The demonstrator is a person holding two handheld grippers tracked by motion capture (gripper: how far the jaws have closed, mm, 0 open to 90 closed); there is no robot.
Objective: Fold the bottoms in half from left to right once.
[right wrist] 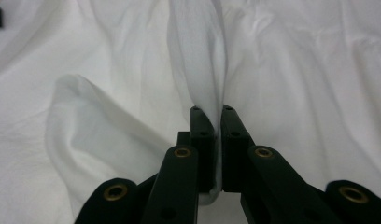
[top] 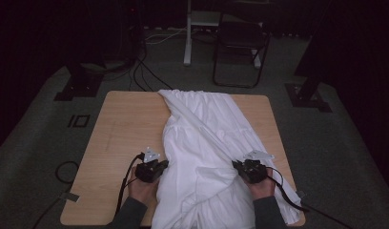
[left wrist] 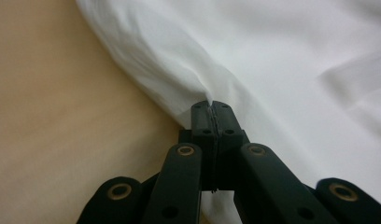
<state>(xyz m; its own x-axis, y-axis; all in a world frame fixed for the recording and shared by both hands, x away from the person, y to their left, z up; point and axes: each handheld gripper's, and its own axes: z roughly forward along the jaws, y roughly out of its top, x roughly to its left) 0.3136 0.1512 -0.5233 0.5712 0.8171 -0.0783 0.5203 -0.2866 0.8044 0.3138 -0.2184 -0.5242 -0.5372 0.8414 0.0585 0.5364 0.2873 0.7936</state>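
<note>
Lying across the middle and right part of one wooden table (top: pixel 121 129), one white garment (top: pixel 207 143) is rumpled and hangs over the near edge. Two grippers hold it. The left gripper (top: pixel 163 164) is clamped on a fold at its left edge, just beside bare wood. The right gripper (top: pixel 236 164) is clamped on a raised fold of the cloth.

A white garment (top: pixel 207 152) lies spread and rumpled along the table (top: pixel 121 133), from its far edge to the near edge, with gathered pleats and loose folds.
</note>
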